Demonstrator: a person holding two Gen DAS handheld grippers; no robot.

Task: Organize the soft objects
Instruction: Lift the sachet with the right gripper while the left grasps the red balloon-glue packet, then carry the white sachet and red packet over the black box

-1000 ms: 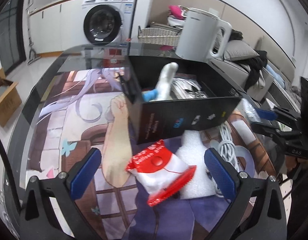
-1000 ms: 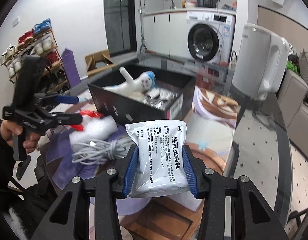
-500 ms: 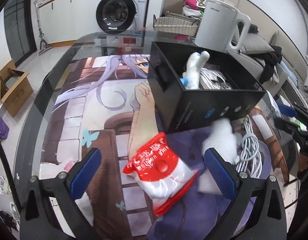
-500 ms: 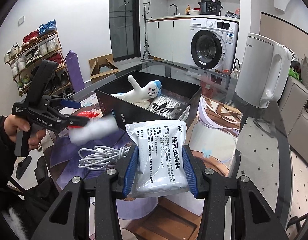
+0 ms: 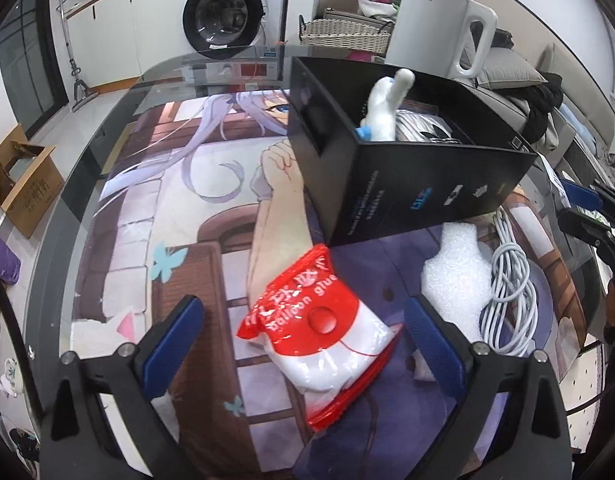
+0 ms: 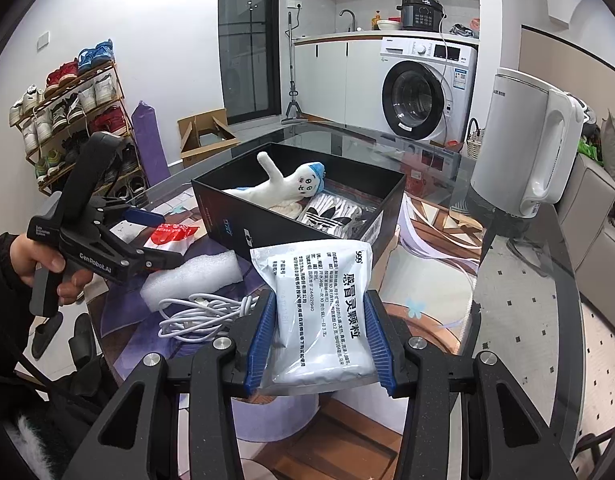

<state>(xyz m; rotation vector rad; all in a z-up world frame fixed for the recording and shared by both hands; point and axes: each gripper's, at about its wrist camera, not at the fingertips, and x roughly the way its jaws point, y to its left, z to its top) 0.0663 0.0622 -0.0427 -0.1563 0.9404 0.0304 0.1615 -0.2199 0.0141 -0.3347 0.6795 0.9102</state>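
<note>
A black box (image 5: 427,192) (image 6: 243,224) stands on the glass table and holds a white plush doll (image 6: 283,192) (image 5: 383,108) and a packet of socks (image 6: 331,216). A red and white bag (image 5: 319,332) (image 6: 169,236) lies on the table between the fingers of my open left gripper (image 5: 303,328) (image 6: 151,236), which hovers above it. A white foam piece (image 5: 455,280) (image 6: 195,276) lies to its right. My right gripper (image 6: 319,332) is shut on a white medicine pouch (image 6: 323,312), held above the table in front of the box.
A coiled white cable (image 5: 507,296) (image 6: 199,312) lies beside the foam. A white kettle (image 5: 435,28) (image 6: 523,140) stands behind the box. The table carries a printed anime mat (image 5: 195,184). A washing machine (image 6: 423,88) and shoe rack (image 6: 71,112) stand beyond the table.
The left gripper has pulled back and risen, so the bag sits lower between its fingers. The foam piece has dropped onto the table. The right gripper holds the pouch still.
</note>
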